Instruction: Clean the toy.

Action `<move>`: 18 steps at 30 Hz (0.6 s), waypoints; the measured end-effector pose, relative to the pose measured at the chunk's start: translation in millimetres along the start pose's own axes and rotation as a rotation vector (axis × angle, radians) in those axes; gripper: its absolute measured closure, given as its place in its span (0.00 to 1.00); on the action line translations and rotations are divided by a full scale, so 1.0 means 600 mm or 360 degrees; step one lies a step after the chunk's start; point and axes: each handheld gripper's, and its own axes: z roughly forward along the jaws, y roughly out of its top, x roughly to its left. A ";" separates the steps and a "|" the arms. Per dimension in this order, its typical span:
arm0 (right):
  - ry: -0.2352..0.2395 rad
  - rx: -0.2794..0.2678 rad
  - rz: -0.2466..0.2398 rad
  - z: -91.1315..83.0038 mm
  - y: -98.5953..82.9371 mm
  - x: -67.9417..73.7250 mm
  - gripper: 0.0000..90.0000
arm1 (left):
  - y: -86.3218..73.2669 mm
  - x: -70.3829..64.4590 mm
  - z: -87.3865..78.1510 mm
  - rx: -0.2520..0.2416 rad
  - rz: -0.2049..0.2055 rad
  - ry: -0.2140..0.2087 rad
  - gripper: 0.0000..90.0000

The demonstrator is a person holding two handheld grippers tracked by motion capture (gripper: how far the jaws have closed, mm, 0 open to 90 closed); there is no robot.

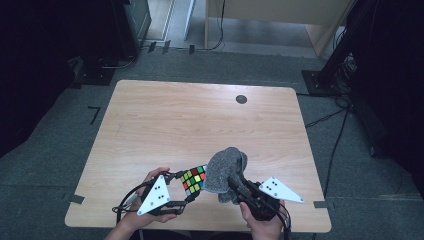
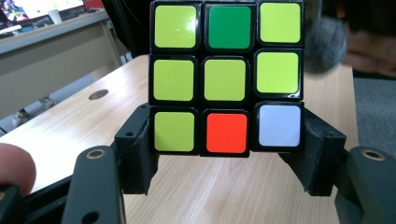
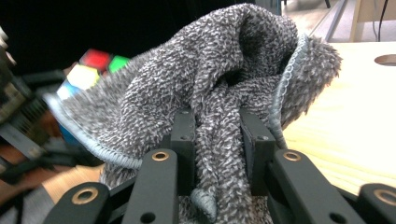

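Holding a puzzle cube (image 1: 193, 180) up off the tabletop (image 1: 165, 125), the left hand-held gripper (image 1: 187, 192) presents one coloured face toward the grey cloth (image 1: 227, 172). The right hand-held gripper (image 1: 239, 189) is clamped on a bunched fold of that cloth, whose loose part drapes against the cube's right side. Judged from this, the cube is being wiped: one tool steadies it in the air near the front edge, the other brings the cloth to it.

Left gripper view: jaws pinch the cube (image 2: 226, 77) at its lowest row, one on each side, so most of the face is free. Nine stickers read mostly yellow-green, with one green, one orange-red, one pale blue. A grey fuzzy edge of the cloth (image 2: 327, 46) sits at the cube's upper right. A fingertip (image 2: 14, 165) shows at lower left.

Right gripper view: terry pile and a stitched hem of the cloth (image 3: 205, 84) are plain, with a thick fold squeezed between the two jaws. The cube (image 3: 91, 70) is blurred behind the cloth.

High view alone gives the layout: both hands low at the front edge, a dark round grommet (image 1: 241, 99) far off.
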 end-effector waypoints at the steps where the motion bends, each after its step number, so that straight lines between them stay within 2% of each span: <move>1: 0.0024 -0.0019 -0.0005 -0.002 0.003 0.004 0.79 | -0.002 -0.005 0.004 0.0034 0.0034 0.0001 0.38; 3: 0.0111 -0.0042 -0.0096 -0.004 0.009 0.029 0.79 | -0.001 -0.010 0.007 0.0043 0.0048 -0.0014 0.38; 5: 0.0176 -0.0021 -0.0159 0.000 0.009 0.051 0.79 | 0.003 -0.017 0.009 0.0023 0.0053 -0.0033 0.38; 7: 0.0187 0.0013 -0.0200 0.010 0.002 0.060 0.79 | 0.006 -0.020 0.008 0.0031 0.0065 -0.0017 0.38; 9: 0.0177 0.0018 -0.0155 0.014 -0.004 0.049 0.79 | 0.003 -0.016 0.006 0.0031 0.0057 -0.0019 0.38; 11: 0.0061 0.0063 -0.0163 0.017 -0.010 0.034 0.79 | 0.002 -0.009 0.003 0.0008 0.0023 -0.0010 0.38; 12: 0.0018 0.0077 -0.0159 0.018 -0.012 0.025 0.79 | 0.003 -0.005 0.000 -0.0015 0.0001 -0.0010 0.38; 13: 0.0000 0.0094 -0.0124 0.019 -0.013 0.016 0.79 | 0.004 0.000 -0.003 -0.0045 -0.0026 -0.0011 0.38; 14: 0.0003 0.0111 -0.0071 0.019 -0.014 0.007 0.79 | 0.006 0.004 -0.007 -0.0068 -0.0053 -0.0014 0.38; 16: 0.0093 0.0128 0.0043 0.023 -0.016 -0.008 0.79 | 0.007 0.012 -0.014 -0.0115 -0.0115 -0.0031 0.38; 18: 0.0175 0.0144 0.0089 0.028 -0.020 -0.011 0.79 | 0.007 0.017 -0.018 -0.0143 -0.0164 -0.0060 0.38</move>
